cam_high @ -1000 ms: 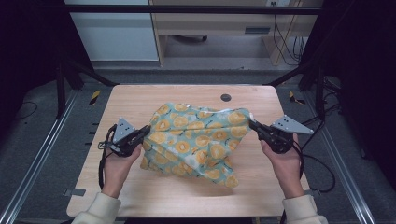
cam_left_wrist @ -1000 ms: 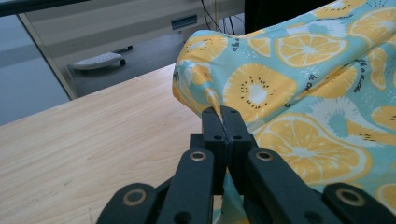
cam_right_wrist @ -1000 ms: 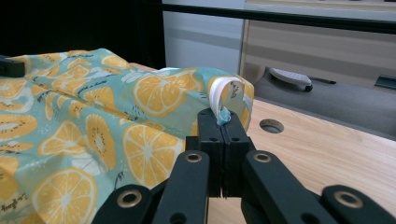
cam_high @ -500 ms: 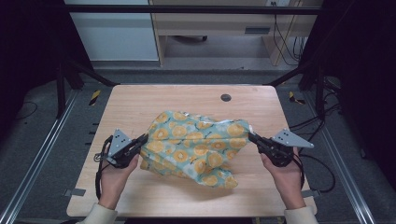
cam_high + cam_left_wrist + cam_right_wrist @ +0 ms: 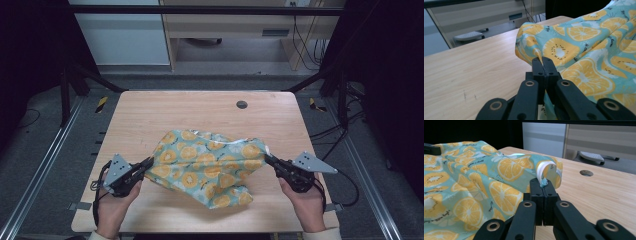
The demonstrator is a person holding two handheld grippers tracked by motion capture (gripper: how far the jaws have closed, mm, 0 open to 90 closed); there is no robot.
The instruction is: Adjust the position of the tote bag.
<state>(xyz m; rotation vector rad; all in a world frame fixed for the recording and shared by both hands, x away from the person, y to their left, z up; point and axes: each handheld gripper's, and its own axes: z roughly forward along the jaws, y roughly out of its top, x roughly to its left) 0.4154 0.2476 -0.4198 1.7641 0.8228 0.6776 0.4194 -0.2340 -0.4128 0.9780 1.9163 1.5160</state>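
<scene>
Teal cloth (image 5: 210,167) printed with orange slices, held over the wooden table (image 5: 165,112).
My left gripper (image 5: 148,162) and right gripper (image 5: 268,159) each have jaws pinching an opposite edge, the fabric sagging between them.

A pale wooden table (image 5: 150,115) — the orange-print cloth (image 5: 210,167) rests on its near half — round hole (image 5: 242,104) at the far edge.

Cloth (image 5: 210,167): teal fabric printed with orange citrus slices, with a white trim (image 5: 543,171) at one corner. It sat in the lower centre of the high view, stretched sideways and rumpled, its left and right corners lifted and pinched, its lower edge sagging to a point toward the bottom of the frame. In the left gripper view (image 5: 584,50) it filled the right half, draped in folds.
</scene>
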